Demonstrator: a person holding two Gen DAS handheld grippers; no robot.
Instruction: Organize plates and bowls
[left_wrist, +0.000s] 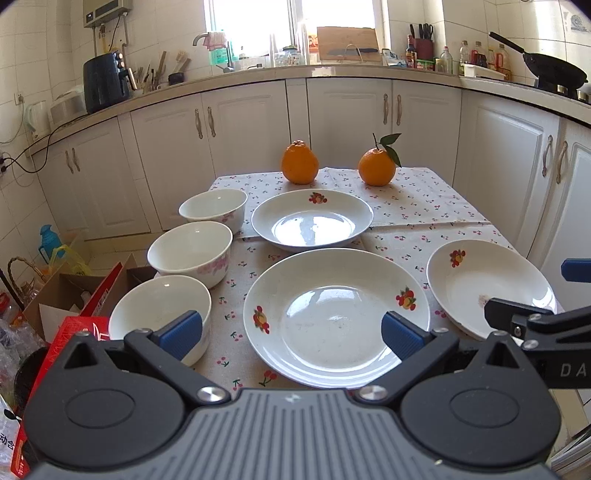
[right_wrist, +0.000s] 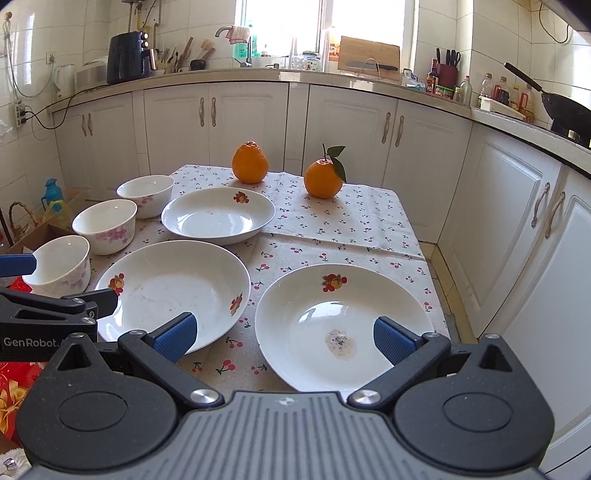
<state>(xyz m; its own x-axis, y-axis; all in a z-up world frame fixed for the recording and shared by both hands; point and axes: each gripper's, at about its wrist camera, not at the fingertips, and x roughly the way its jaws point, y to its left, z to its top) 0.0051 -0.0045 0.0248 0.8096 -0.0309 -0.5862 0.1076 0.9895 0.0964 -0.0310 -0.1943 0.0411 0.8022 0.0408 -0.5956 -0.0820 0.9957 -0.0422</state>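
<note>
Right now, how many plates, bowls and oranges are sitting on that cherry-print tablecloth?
Plates: 3
Bowls: 3
Oranges: 2
Total: 8

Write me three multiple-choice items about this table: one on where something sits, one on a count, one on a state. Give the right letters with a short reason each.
1. Where do the two oranges sit?
A. at the table's far edge
B. inside a bowl
C. on the nearest plate

2. How many bowls stand along the table's left side?
A. one
B. three
C. five

3. How are the right gripper's jaws?
A. shut on a plate
B. shut on a bowl
C. open and holding nothing

Answers:
1 A: the plain orange and the leafy orange rest on the cloth beyond the plates.
2 B: the near bowl, middle bowl and far bowl form a row.
3 C: the right gripper has its blue pads spread wide above the stained plate.
</note>
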